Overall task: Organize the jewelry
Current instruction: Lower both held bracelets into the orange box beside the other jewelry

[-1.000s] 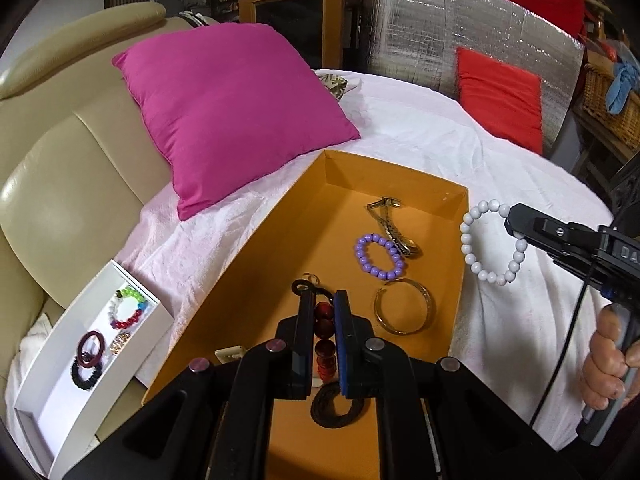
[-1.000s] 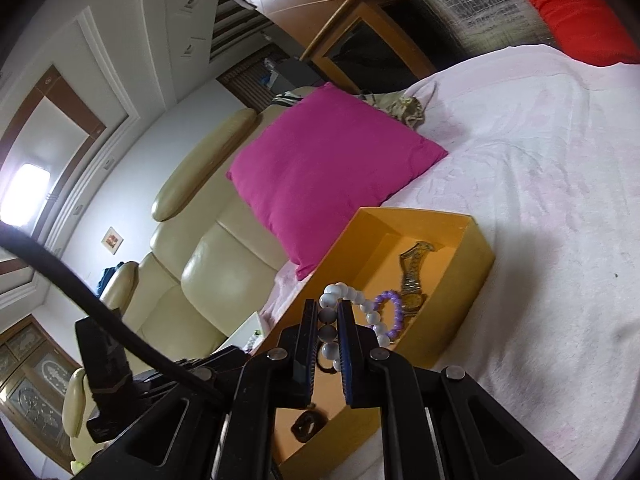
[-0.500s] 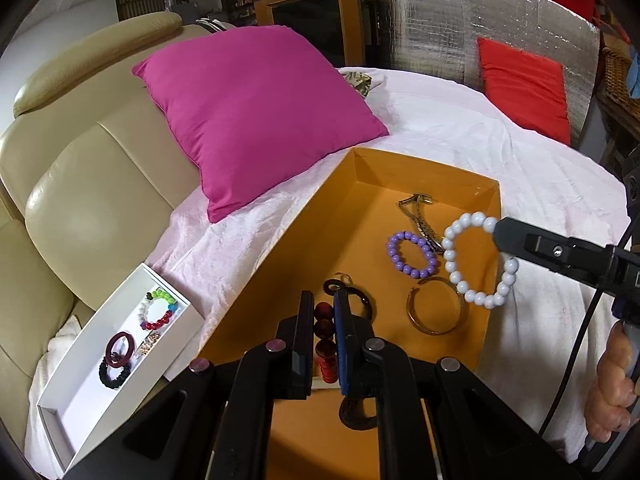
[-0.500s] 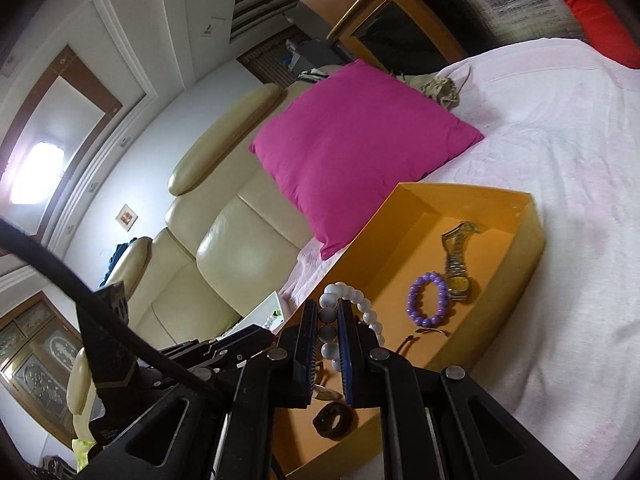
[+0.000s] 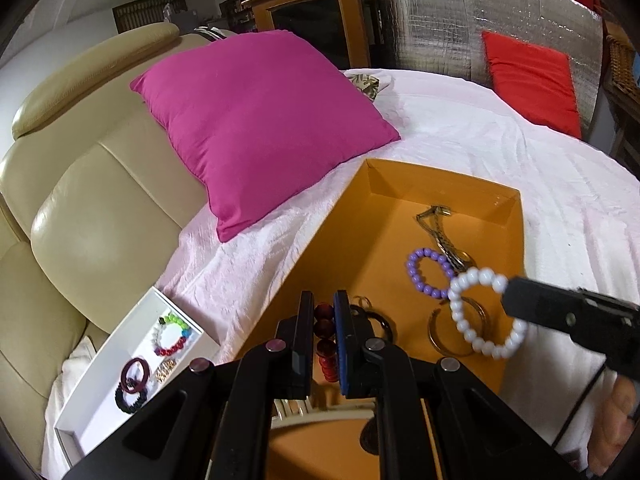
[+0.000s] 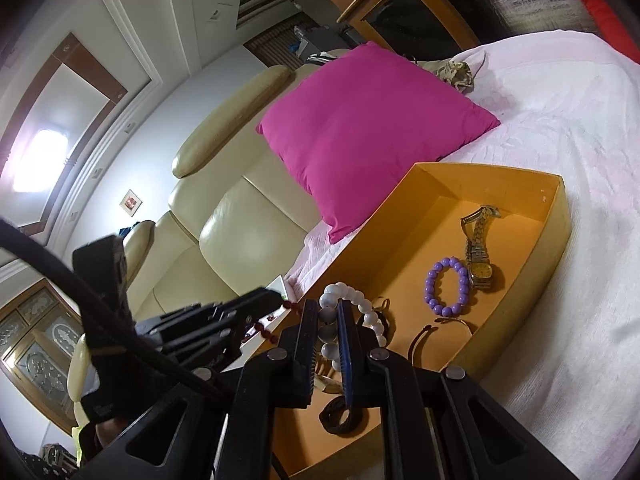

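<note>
A pale pink sheet covers the bed beside a cream leather sofa. Over the orange box, the left gripper clamps a red bead bracelet; the right gripper pinches a white bead bracelet.

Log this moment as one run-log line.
left gripper: shut on red bead bracelet | right gripper: shut on white bead bracelet | over orange box

Bright, even daylight, soft shadows only. A blown-out window glares far up-left of the right gripper. Heavy fisheye bending, black corners, slight edge blur.
</note>
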Available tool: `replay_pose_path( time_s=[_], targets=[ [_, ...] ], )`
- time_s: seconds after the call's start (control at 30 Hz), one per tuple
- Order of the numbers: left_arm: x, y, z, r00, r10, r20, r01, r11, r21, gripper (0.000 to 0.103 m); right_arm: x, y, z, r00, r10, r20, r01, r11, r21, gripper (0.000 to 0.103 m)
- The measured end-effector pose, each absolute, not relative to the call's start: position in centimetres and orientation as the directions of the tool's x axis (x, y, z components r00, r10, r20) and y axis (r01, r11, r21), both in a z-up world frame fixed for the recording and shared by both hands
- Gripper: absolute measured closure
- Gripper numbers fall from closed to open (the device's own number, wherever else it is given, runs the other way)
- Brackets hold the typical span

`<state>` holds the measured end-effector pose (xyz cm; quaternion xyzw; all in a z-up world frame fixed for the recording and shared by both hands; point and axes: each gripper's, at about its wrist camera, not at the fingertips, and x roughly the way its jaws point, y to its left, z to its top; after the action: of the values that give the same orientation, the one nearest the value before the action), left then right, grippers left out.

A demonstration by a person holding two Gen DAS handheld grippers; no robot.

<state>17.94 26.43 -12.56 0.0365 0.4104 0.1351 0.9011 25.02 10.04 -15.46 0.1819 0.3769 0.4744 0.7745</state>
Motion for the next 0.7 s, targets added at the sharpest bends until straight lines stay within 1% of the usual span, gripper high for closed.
replay_pose_path(
  time_s=[0.27, 0.7],
  targets=[
    [20.5, 26.6, -11.9, 0.637, 0.298, -0.711, -0.194, 0.955, 0.227, 0.093, 24.6, 10.2, -15.7, 0.247, 0.875, -0.416, -0.604, 0.475, 0.640, 0.092],
    [24.4, 26.4, -12.6, 0.620, 0.325, -0.714, -0.155, 0.943, 0.295, 0.093, 23.8, 11.0, -16.0, 0.208, 0.884, -0.418, -0.620, 0.450, 0.643, 0.092]
  ],
)
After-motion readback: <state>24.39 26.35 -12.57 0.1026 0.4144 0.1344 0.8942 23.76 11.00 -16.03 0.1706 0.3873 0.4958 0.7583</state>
